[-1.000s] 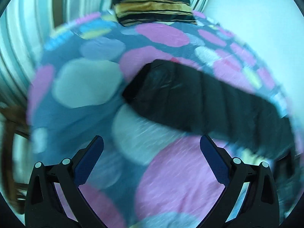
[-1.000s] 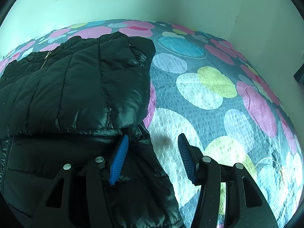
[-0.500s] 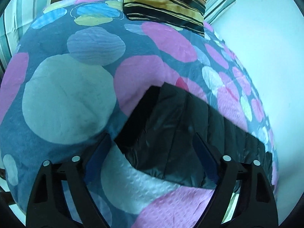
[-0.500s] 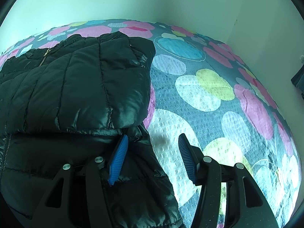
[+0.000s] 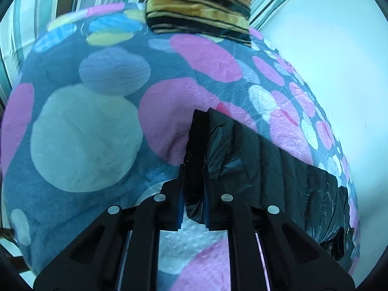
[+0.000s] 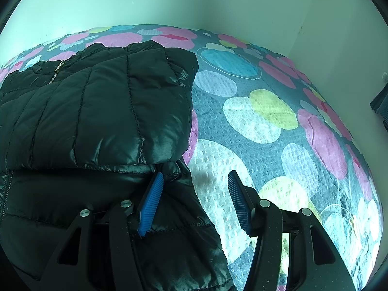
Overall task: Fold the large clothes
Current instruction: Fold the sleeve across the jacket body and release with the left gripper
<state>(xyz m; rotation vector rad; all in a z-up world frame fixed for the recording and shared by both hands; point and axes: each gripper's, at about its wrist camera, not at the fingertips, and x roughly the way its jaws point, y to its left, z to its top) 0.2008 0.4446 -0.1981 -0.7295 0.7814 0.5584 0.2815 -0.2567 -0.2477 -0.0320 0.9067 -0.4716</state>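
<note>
The black puffer jacket [image 6: 97, 126] lies spread on a bed covered by a spotted bedspread [image 6: 262, 126], partly folded already: one quilted panel lies doubled over the layer beneath it, its folded edge running just ahead of the right gripper [image 6: 194, 201].

The left gripper [image 5: 192, 208] is clamped on a corner of the jacket [image 5: 266, 169]; a bunched strip of black fabric stands up between its closed blue pads, and the rest of the garment trails away ahead and to its right across the bedspread [image 5: 84, 133]. Beyond it, at the far end of the bed, sits a striped cushion [image 5: 198, 7].

The right gripper has its jaws spread apart. Its left finger [image 6: 150, 203] rests over the jacket's lower layer, while the other finger hangs over bare bedspread, so the jacket's edge runs between them. It grips nothing.

The step in hand looks like taking hold of the garment for the next fold, with one end secured and the other not yet. The next move likely calls for the right gripper to close on the edge between its fingers, pinching both layers if possible. Then both ends can be lifted together and carried over evenly, since slippery padded fabric will tend to slide and spring open.
</note>
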